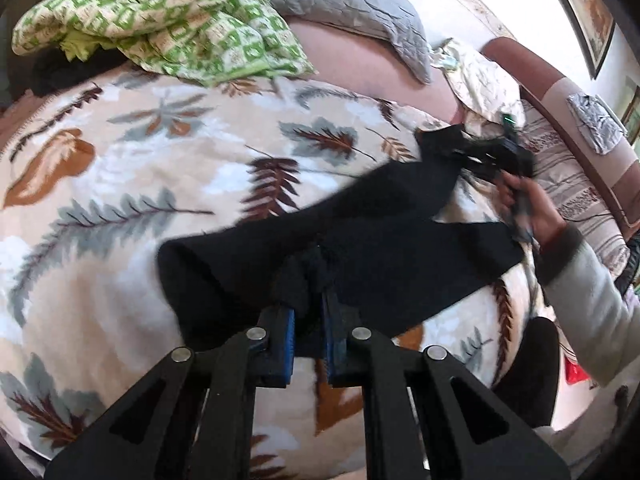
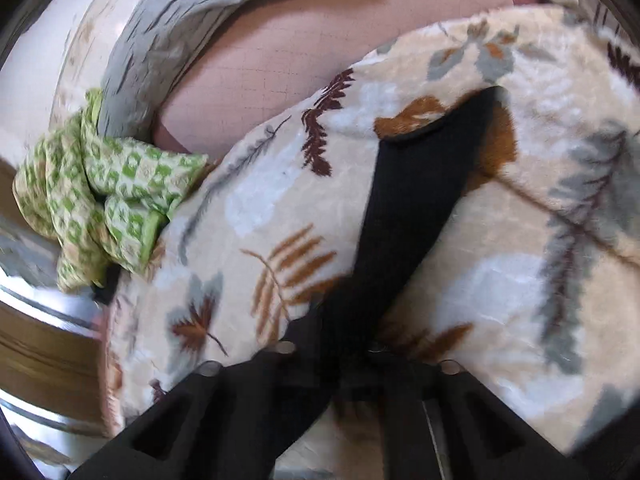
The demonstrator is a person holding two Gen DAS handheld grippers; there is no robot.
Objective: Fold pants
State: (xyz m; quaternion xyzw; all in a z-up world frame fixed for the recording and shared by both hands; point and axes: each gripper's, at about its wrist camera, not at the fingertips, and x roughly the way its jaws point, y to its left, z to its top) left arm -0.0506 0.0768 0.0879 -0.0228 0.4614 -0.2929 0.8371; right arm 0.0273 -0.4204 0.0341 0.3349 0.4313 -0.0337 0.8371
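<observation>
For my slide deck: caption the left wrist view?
Left claw and right claw both clamp black pants over a leaf-print blanket.

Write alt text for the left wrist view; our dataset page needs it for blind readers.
The left gripper is shut on black pants spread over a leaf-print blanket. At right, a hand holds the right gripper at the pants' far end.

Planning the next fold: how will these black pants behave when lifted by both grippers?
Likely floppy: the black pants sag between the left hand-held gripper and the right hand-held gripper. Probably light, bunching at each pinch. The fuzzy leaf-print blanket may drag on them.
</observation>
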